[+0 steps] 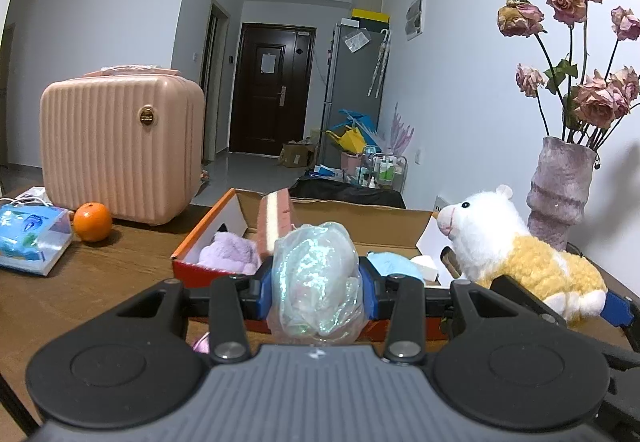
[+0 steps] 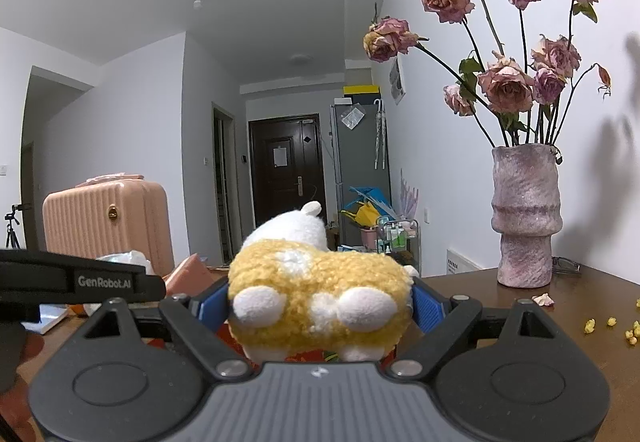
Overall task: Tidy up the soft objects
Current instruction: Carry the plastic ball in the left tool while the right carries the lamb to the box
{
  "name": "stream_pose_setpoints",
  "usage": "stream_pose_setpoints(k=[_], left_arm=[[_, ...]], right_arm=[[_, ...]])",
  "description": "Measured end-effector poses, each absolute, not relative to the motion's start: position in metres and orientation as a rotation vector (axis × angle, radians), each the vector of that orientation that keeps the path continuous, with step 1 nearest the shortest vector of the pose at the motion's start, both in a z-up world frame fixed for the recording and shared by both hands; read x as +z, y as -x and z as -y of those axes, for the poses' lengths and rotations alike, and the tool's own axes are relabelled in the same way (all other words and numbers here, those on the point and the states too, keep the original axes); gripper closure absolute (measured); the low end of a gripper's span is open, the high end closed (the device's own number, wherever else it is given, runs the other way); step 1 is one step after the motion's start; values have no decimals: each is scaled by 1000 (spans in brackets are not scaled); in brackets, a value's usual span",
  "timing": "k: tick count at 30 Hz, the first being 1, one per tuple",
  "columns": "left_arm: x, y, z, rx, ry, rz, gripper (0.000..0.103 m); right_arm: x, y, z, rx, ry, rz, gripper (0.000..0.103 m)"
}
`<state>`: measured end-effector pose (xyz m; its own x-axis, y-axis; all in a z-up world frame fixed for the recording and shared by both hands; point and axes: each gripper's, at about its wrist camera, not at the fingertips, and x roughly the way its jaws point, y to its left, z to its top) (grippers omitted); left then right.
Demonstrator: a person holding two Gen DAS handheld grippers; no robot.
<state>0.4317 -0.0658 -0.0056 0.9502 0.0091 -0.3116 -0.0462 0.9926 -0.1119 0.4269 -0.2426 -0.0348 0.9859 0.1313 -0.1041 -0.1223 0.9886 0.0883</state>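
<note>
Closest to the left wrist camera, the left gripper point(image 1: 318, 292) is clamped on a crinkly iridescent plastic-wrapped bundle point(image 1: 316, 282), its blue pads pressed against both sides. The bundle hangs just in front of the near wall of an orange cardboard box point(image 1: 188, 242) on the wooden table point(image 1: 100, 282).

The right gripper point(image 2: 320, 302) squeezes the rear of a yellow-and-white plush alpaca point(image 2: 316, 298), with the toy's head pointing away from the camera. In the left view the alpaca sits at the box's right end.

Inside the box lie a purple plush point(image 1: 230, 252), a pink-and-cream sponge block point(image 1: 274, 222) standing on edge, and a pale blue soft item point(image 1: 394, 266).

Farther left are an orange point(image 1: 92, 222), a tissue pack point(image 1: 30, 238) and a pink ribbed case point(image 1: 120, 146). To the right stands a vase point(image 2: 524, 218) of dried roses point(image 2: 508, 82).
</note>
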Motion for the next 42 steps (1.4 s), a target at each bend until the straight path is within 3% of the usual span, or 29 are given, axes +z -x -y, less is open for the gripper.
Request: stream_pose_setpoints(k=[42], left_arm=[[-1, -531, 70, 24, 151, -291, 61]], right_arm=[[-31, -530, 249, 192, -8, -121, 14]])
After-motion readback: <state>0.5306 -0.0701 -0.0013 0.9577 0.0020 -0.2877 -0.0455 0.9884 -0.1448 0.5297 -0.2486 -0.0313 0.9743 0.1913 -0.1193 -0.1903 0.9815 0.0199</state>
